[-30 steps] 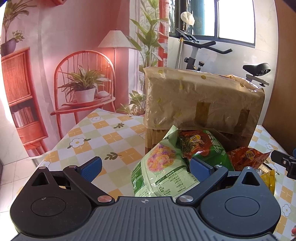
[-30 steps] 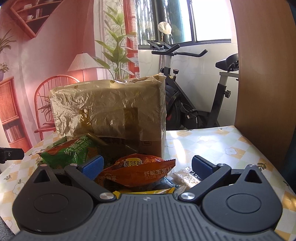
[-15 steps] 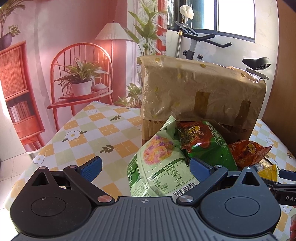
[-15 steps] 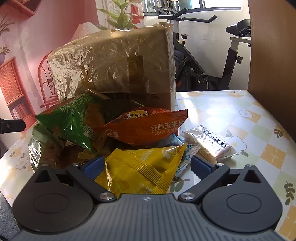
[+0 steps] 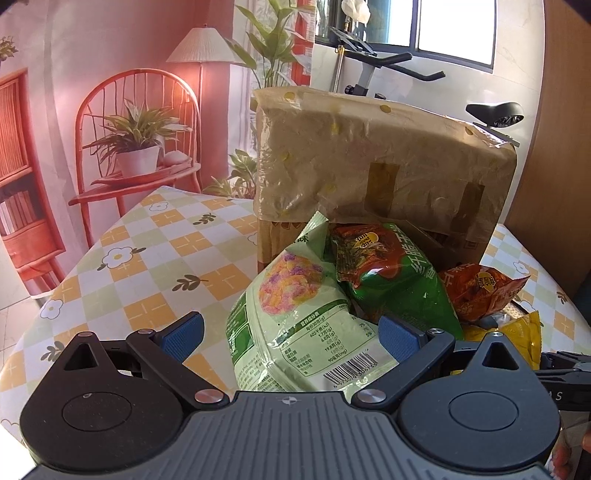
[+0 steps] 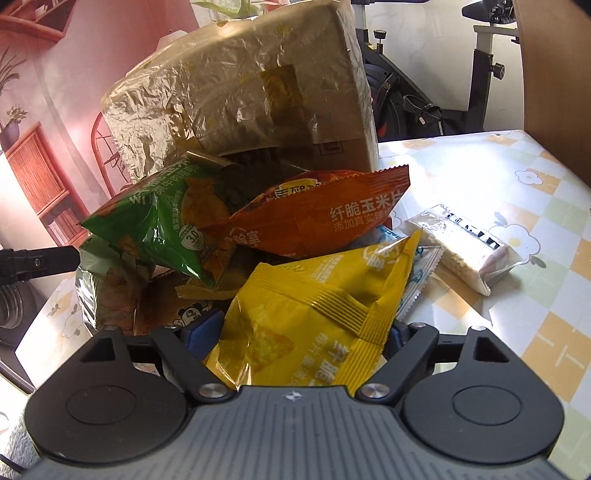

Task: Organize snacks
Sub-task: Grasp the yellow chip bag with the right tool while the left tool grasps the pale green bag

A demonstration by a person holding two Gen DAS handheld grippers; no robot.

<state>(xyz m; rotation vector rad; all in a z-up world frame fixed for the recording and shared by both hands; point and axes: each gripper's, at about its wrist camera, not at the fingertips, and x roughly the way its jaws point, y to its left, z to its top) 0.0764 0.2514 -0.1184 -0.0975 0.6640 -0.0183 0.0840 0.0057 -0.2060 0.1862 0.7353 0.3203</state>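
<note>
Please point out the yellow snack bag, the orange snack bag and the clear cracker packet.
yellow snack bag [image 6: 317, 314], right wrist view, middle of its front.
orange snack bag [image 6: 317, 218], right wrist view, centre panel.
clear cracker packet [image 6: 463, 249], right wrist view, top face.

A pink backdrop [image 5: 110, 44] printed with a red chair [image 5: 136, 122] and lamp [image 5: 201, 48] fills the upper left. Upper right, a sunlit window [image 5: 454, 29] stands behind an exercise bike [image 5: 384, 62]; a wooden panel [image 5: 554, 147] edges the right.

A home living space: ahead of the claw stands a table under a flower-checked cloth [image 5: 155, 258], beyond it an exercise bike [image 5: 388, 66] by a sunny window [image 5: 454, 29]. Off to the left hangs a pink backdrop [image 5: 110, 55] printed with chair, lamp and potted plants.
</note>
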